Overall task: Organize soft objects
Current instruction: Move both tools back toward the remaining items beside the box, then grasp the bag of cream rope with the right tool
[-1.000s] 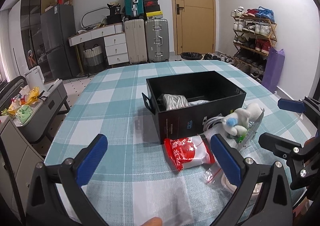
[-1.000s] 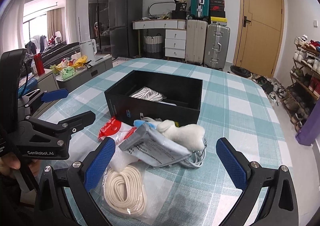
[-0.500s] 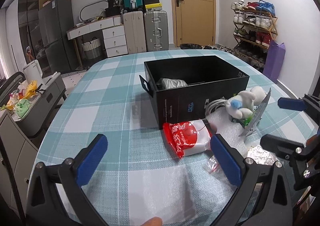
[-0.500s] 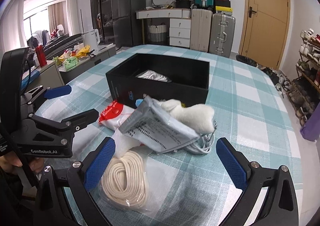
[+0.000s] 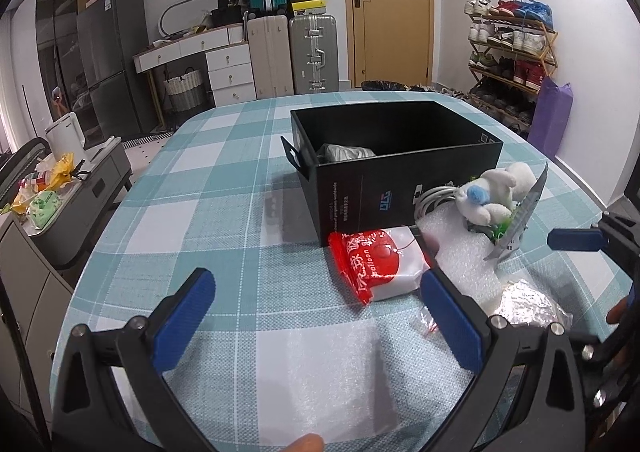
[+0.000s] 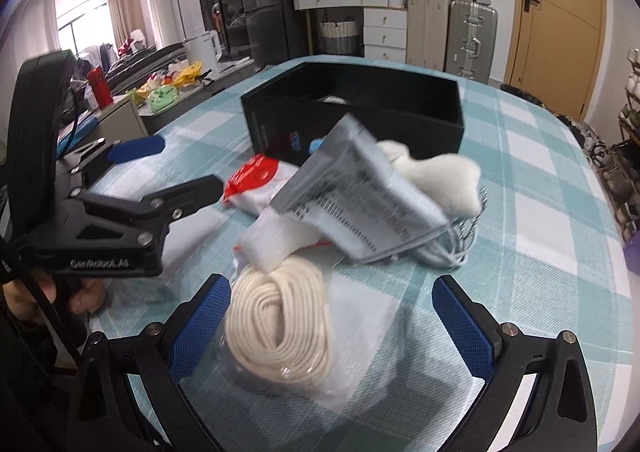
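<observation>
A black open box (image 5: pixel 400 168) (image 6: pixel 360 108) stands on the checked table with a grey-white bundle (image 5: pixel 344 152) inside. In front of it lie a red-and-white packet (image 5: pixel 376 264) (image 6: pixel 252 176), a white plush toy (image 5: pixel 496 192) (image 6: pixel 436 180), a grey printed pouch (image 6: pixel 360 204), white foam sheet (image 5: pixel 464 256), white cables (image 6: pixel 460 244) and a bagged coil of cream rope (image 6: pixel 280 312). My left gripper (image 5: pixel 316 316) is open and empty, low over the table short of the packet. My right gripper (image 6: pixel 332 320) is open and empty, its jaws either side of the rope coil.
The teal checked tablecloth (image 5: pixel 200 188) covers the table. Suitcases (image 5: pixel 292 48), a drawer desk (image 5: pixel 200 60), a door and a shoe rack (image 5: pixel 512 52) stand beyond. A grey side cabinet (image 5: pixel 72 196) sits left of the table.
Both grippers have dropped lower and closer to the pile in front of the box. The right gripper now straddles the rope coil. Both stay open.
</observation>
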`<state>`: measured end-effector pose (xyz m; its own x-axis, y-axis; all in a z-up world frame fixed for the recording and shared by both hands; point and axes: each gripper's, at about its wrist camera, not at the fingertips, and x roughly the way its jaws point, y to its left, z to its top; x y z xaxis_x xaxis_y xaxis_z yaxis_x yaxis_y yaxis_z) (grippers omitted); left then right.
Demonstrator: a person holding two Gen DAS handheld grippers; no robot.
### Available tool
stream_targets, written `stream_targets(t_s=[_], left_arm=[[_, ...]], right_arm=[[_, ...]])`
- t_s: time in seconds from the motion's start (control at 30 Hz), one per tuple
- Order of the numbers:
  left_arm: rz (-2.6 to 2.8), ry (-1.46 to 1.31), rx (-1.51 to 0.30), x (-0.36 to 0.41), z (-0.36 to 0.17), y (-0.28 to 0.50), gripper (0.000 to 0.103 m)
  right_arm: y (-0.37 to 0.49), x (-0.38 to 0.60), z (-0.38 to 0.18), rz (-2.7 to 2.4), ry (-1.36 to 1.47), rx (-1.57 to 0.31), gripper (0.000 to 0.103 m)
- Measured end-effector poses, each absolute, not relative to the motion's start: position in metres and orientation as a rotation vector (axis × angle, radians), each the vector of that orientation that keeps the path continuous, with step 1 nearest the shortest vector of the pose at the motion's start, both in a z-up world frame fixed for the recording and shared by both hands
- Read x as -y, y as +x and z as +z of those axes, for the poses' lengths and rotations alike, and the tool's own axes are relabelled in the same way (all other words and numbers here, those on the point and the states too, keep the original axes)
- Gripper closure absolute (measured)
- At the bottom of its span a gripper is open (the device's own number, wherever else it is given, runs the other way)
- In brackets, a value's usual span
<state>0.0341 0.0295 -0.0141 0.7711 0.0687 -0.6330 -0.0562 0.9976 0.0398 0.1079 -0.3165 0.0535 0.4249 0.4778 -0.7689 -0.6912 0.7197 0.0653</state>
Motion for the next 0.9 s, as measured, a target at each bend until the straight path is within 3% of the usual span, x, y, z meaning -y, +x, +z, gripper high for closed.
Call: stream_targets(t_s=[0.6,0.8,0.9], left_arm=[[0.063,0.029,-0.693,-0.023,-0.013,0.036,0.000],[0.060,0.034,-0.698,-0.021,-0.015,0.036,0.000],[0.061,0.032,-0.700,-0.021,-0.015,0.035,0.000]], right_arm=[[0.097,0.303,0.035,0.774,-0.360,-0.916,0.002],[0.100,0.306,0.034,0.764,-0.366,-0.913,0.018],[0.101,0.308,0.036,0.763,-0.366,-0.902,0.031]])
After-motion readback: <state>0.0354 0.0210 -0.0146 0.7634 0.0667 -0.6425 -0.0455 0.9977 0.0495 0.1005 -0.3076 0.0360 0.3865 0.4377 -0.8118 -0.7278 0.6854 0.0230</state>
